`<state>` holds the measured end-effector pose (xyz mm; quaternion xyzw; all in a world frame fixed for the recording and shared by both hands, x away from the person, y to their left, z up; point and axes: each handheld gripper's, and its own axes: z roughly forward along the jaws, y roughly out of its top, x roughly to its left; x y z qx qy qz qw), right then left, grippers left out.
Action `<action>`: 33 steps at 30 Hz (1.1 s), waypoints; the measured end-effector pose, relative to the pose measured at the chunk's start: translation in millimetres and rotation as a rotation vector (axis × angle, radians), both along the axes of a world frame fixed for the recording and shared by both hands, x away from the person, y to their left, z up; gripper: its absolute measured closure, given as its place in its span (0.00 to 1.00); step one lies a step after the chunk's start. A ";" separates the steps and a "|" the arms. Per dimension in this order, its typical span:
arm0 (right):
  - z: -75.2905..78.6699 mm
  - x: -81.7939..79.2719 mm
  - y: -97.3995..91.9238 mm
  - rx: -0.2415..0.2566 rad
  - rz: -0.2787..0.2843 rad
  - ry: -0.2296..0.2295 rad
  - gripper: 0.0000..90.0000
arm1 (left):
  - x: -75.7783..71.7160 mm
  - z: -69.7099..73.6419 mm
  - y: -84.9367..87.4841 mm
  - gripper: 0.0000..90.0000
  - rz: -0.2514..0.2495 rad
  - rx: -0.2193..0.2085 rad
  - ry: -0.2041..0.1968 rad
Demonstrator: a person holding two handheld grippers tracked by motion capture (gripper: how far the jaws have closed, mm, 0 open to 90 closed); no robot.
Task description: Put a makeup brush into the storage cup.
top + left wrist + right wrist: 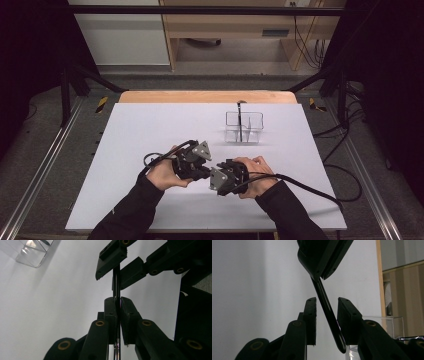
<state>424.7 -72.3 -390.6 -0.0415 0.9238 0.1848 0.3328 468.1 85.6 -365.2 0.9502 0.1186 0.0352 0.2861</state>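
The left gripper (118, 305) was clamped tight on a slim, dark utensil handle (327, 311), a flat strip with a rounded end that caught a dull sheen. In the left gripper view the handle ran straight up from between its own black jaws to the right gripper (119, 270) farther off; its long axis spanned the small gap between the two tools. In the right gripper view the handle slanted between that gripper's jaws, its rounded tip low by one pad; those jaws stood narrow but apart on either side, and whether a pad touched it could not be told. The high view showed both hands close together over the near middle of the matte white table (150, 130), with a clear plastic divided holder (244, 127) farther off to the right, one dark utensil (240, 119) standing upright in it.
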 end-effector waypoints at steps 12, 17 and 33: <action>0.3 -0.7 2.8 -0.020 0.023 -0.001 0.85 | 0.1 0.0 0.8 0.92 -0.006 -0.003 0.002; -0.4 -1.3 2.7 -0.025 0.029 0.002 0.87 | 0.0 0.4 1.3 0.92 -0.009 -0.003 0.006; -1.2 -2.4 2.1 -0.034 0.063 0.041 0.94 | 0.2 3.1 5.6 0.91 -0.020 -0.020 0.006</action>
